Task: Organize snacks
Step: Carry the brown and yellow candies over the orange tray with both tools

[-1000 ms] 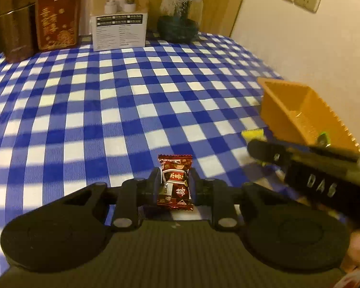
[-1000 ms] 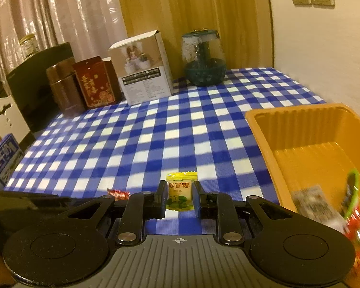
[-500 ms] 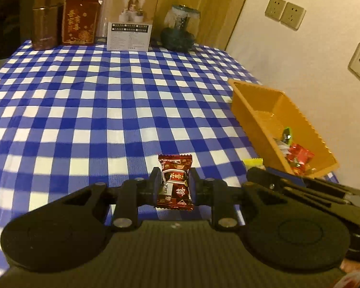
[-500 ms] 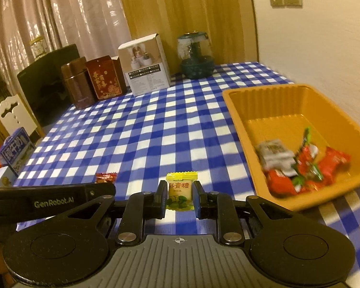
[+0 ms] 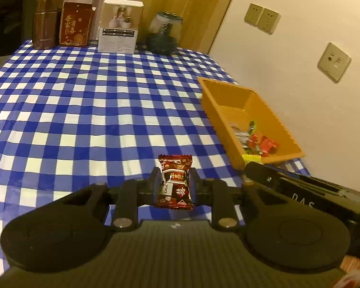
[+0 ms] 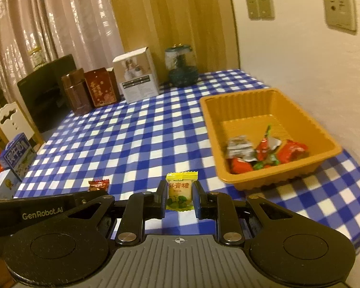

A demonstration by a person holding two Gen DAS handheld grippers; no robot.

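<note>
The left gripper (image 5: 175, 183) pinches a red candy (image 5: 175, 182), the right gripper (image 6: 180, 195) a yellow candy (image 6: 180, 190). Several sweets already lie in the orange tray (image 6: 228, 168) by the table's right edge (these two remain)

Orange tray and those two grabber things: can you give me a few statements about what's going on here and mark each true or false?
1. The left gripper holds a dark red candy. True.
2. The right gripper is empty. False: it is clamped on a yellow candy.
3. The orange tray has no sweets in it. False: several wrapped sweets lie inside.
4. The tablecloth is blue-and-white checked. True.
</note>
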